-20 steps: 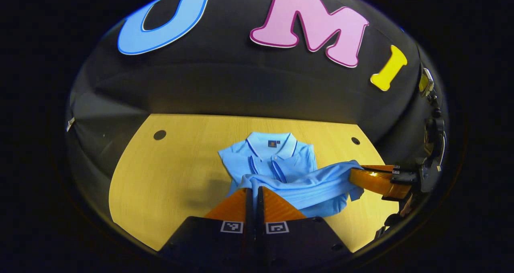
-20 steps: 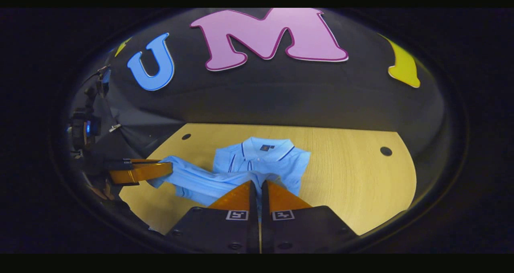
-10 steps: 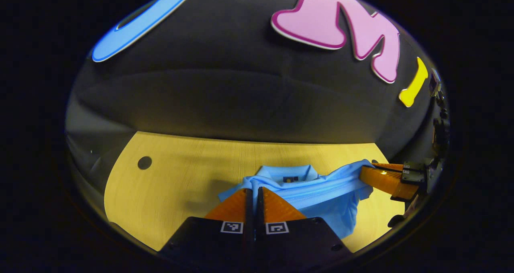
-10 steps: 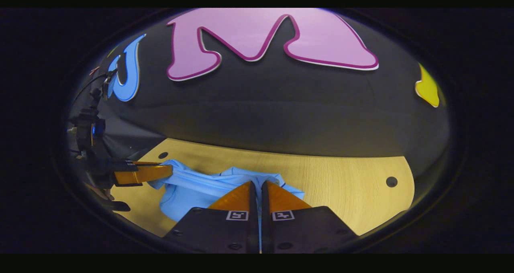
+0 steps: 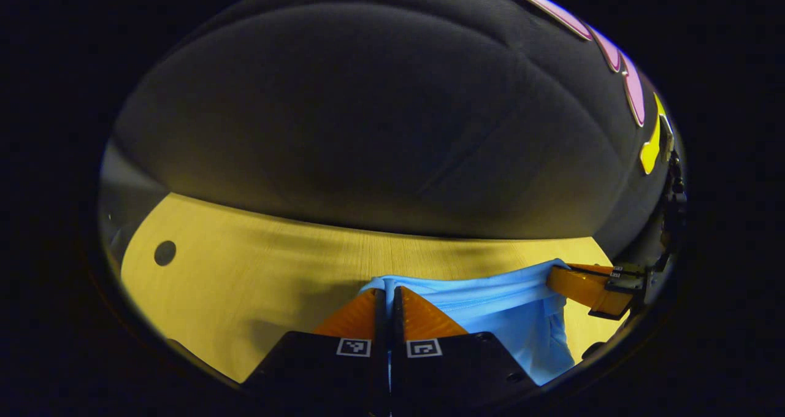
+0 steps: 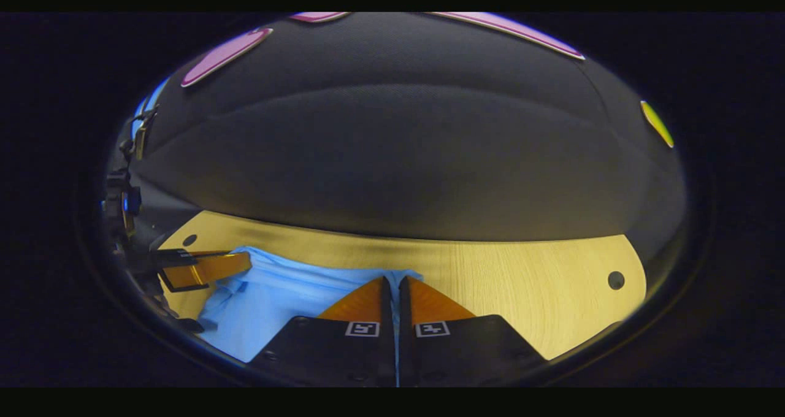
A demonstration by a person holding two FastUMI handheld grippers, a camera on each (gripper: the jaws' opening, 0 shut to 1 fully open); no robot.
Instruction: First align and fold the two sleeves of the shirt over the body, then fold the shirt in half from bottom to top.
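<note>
surface: light wood tabletop (image 5: 257, 270), round dark hole (image 5: 164, 252) far left of the left fingers; another hole (image 6: 616, 279) well right of the right fingers
room: black cloth booth wall (image 5: 380, 129) rises behind the table's far edge, slightly blurred
containers: can't make out any on the table
shirt: light blue shirt (image 5: 490, 306) lies on the table, its edge stretched taut between the two grippers; cloth runs from the left fingertips rightward and hangs below toward the camera; in right gripper view shirt (image 6: 270, 300) spreads left of the fingers
left gripper: left gripper (image 5: 387, 293) fingers pressed together, pinching the shirt edge at the tips
right gripper: right gripper (image 6: 392, 281) fingers clenched on the shirt edge
</note>
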